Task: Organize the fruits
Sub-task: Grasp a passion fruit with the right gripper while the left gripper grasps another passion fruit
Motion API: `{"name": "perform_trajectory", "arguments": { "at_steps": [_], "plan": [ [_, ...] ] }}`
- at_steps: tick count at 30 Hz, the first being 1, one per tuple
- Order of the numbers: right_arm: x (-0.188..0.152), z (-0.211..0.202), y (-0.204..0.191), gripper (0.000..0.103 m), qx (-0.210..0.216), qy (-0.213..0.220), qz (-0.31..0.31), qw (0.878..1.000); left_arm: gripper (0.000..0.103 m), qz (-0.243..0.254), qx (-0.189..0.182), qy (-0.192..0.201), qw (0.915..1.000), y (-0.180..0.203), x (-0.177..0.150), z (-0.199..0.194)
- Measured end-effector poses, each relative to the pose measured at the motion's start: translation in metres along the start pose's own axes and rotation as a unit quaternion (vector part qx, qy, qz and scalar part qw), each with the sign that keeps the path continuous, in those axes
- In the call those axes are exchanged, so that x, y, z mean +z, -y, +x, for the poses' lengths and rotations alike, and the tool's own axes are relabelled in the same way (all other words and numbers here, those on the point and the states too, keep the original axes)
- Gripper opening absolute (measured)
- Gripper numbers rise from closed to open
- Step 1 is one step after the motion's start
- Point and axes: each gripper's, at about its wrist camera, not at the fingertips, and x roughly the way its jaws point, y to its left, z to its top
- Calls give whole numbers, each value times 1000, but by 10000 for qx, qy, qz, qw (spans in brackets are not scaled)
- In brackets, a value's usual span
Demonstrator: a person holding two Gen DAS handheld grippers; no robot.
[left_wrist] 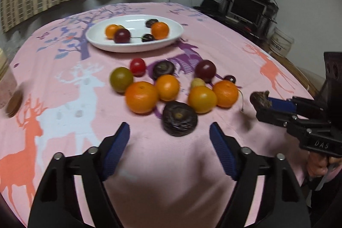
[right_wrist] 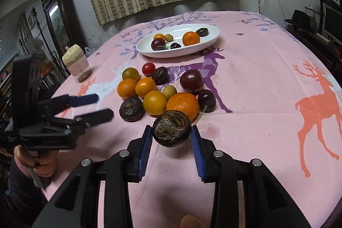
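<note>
A wrinkled dark passion fruit (right_wrist: 171,129) is held above the pink cloth, my right gripper (right_wrist: 172,131) shut on it; in the left wrist view that fruit (left_wrist: 259,98) shows at the right gripper's tips. My left gripper (left_wrist: 170,134) stands open just before another dark passion fruit (left_wrist: 180,118), nothing between its blue pads (left_wrist: 116,150). Behind it lies a cluster of oranges (left_wrist: 141,96), yellow, green and red tomatoes, plums and a cherry. A white oval plate (left_wrist: 136,47) further back holds oranges, plums and cherries.
A lidded plastic cup (right_wrist: 77,64) stands at the table's left side. The pink deer-print cloth (right_wrist: 256,82) has bare room to the right of the pile. Curtains hang behind; a TV stand (left_wrist: 248,8) sits beyond the table's right edge.
</note>
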Motion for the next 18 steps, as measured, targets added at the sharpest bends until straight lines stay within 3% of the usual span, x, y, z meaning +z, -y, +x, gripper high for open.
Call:
{"name": "perform_trajectory", "arguments": {
  "at_steps": [6,15,18],
  "plan": [
    [-1,0,9,37,186,27,82,9998,57,-37,-212,-342,9992,13,7,24],
    [-2,0,17,37,263,85,194,9994,53,-171,0,-611,9980,14,17,46],
    [-3,-1,18,37,320,78,203,9993,43,-164,163,-611,9979,14,17,45]
  ]
}}
